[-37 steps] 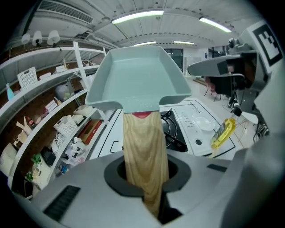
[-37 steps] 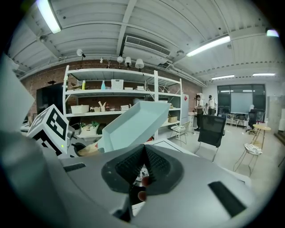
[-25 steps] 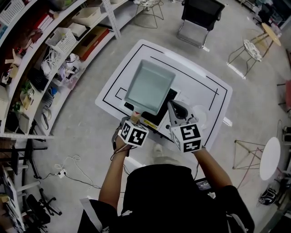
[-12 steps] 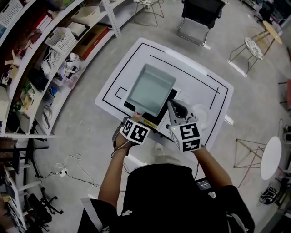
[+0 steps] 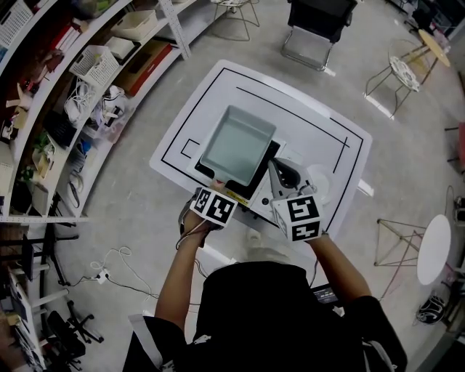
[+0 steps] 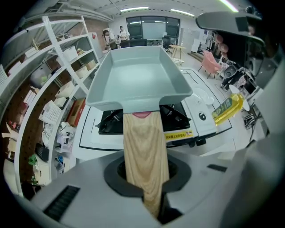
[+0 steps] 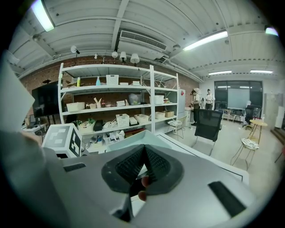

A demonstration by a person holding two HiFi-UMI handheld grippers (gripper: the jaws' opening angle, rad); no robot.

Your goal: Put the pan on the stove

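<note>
A square grey-green pan (image 5: 236, 143) hangs just over the black stove (image 5: 254, 183) on the white table (image 5: 330, 134). My left gripper (image 5: 218, 189) is shut on its pale wooden handle (image 6: 144, 151), which runs straight out between the jaws. In the left gripper view the pan (image 6: 140, 75) is level and empty, with the stove's burner grates (image 6: 174, 116) showing beneath its near edge. My right gripper (image 5: 280, 173) is just right of the pan with its ribbed pads together and nothing between them; the right gripper view shows this gripper (image 7: 143, 165) pointing over the pan's corner toward the shelves.
Shelving with baskets and boxes (image 5: 87, 73) runs along the left. A black chair (image 5: 320, 22) and wire stools (image 5: 399, 76) stand beyond the table. A yellow packet (image 6: 227, 109) and a white control panel with a knob (image 6: 202, 116) lie right of the stove.
The left gripper has edged forward a little, and the pan has shifted slightly to the left over the stove. The right gripper has stayed put.
</note>
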